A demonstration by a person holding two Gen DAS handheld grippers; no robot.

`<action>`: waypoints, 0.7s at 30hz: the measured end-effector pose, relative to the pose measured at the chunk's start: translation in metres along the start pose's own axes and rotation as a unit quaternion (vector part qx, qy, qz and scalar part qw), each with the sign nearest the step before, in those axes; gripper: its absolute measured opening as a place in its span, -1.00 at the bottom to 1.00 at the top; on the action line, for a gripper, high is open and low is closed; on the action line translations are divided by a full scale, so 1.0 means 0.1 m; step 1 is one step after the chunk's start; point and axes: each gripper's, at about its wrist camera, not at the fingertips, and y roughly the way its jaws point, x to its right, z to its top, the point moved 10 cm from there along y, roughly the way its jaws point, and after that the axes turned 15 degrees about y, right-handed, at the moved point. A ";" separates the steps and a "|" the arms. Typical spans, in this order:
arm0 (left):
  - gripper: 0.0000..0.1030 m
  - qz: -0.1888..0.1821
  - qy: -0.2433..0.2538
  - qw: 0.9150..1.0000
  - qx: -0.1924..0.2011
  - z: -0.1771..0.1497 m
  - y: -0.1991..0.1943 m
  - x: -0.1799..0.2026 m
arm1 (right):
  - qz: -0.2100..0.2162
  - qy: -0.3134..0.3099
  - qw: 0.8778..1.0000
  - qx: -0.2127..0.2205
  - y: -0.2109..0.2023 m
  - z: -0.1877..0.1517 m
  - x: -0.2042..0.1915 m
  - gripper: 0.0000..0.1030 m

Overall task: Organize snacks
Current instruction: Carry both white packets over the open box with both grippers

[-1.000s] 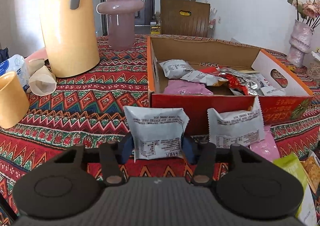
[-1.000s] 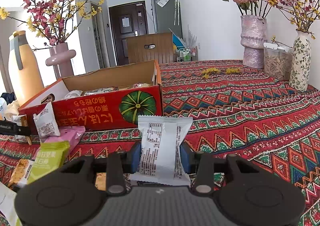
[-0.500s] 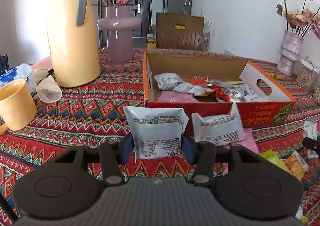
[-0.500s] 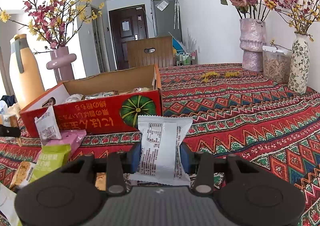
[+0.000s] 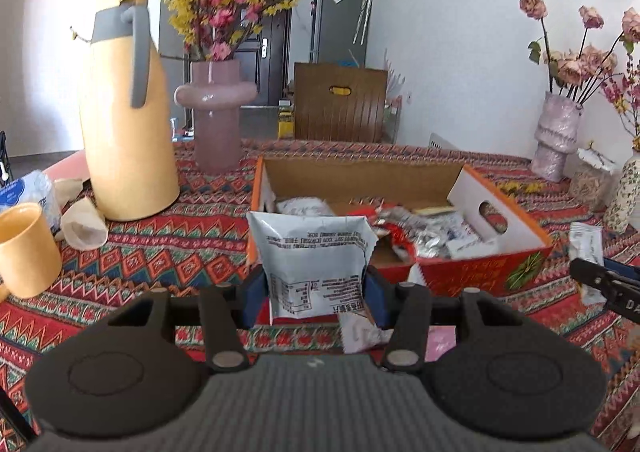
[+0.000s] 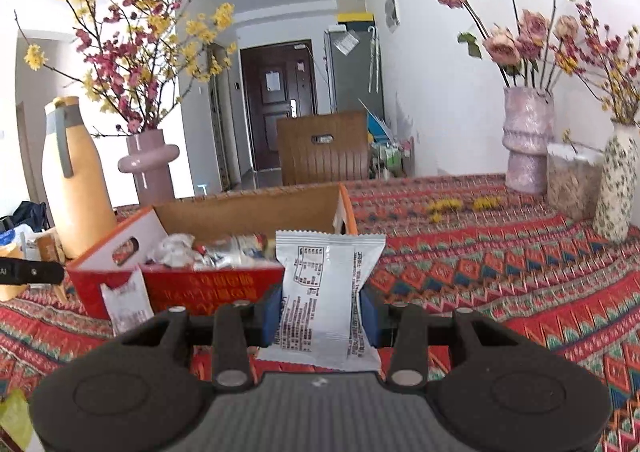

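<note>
A white snack packet point(image 5: 314, 264) with black print stands upright, clamped at its lower sides. A second white packet point(image 6: 326, 292) is likewise gripped upright. Behind both, the open red-and-orange cardboard box point(image 5: 480, 276) holds a jumble of wrapped snacks point(image 5: 424, 230).

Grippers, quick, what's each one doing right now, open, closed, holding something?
Left gripper: closed on a white snack packet.
Right gripper: closed on another white packet.

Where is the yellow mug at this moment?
In the left wrist view, the yellow mug stands at the far left edge, near the yellow thermos jug.
</note>
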 end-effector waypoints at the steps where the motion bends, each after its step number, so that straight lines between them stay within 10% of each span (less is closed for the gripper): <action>1: 0.00 0.000 0.000 1.000 0.004 0.04 0.00 0.01 | 0.002 -0.002 1.000 0.002 0.01 0.03 -0.03 -0.22; 21: 0.00 0.024 -0.012 0.999 0.038 0.67 0.41 0.00 | 0.035 -0.035 0.999 0.023 0.61 0.56 -0.61 -0.22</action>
